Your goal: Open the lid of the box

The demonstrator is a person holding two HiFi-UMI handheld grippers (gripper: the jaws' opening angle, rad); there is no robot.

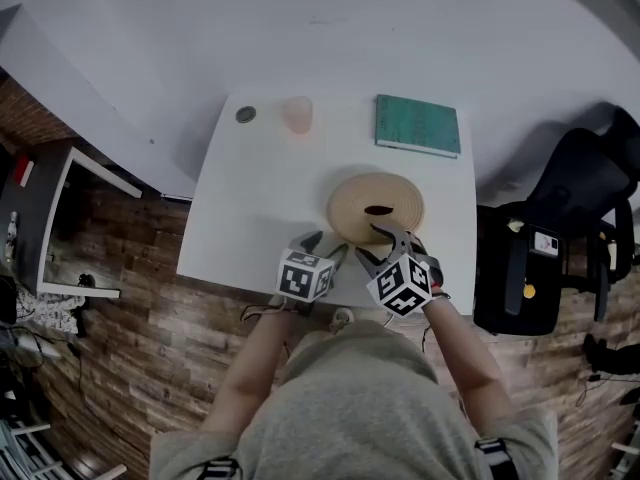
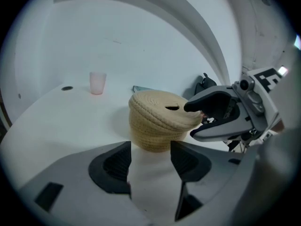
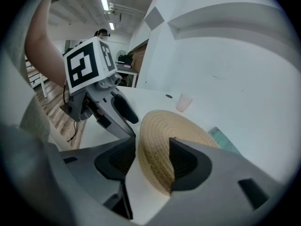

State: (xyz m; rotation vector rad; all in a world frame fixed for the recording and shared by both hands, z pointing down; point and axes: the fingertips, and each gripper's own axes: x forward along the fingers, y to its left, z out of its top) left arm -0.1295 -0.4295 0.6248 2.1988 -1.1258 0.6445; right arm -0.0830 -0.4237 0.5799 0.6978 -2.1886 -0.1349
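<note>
A round woven box stands near the front edge of the white table. Its lid has a small dark hole and sits tilted, raised on the side towards my right gripper. My right gripper is shut on the lid's near rim, with one finger on top and the other under the edge. My left gripper is open, just in front of the box's wall, with only bare table between its fingers. In the right gripper view it shows left of the lid.
A pink cup and a small dark disc stand at the table's far left. A green book lies at the far right. A black chair is right of the table, a dark shelf to the left.
</note>
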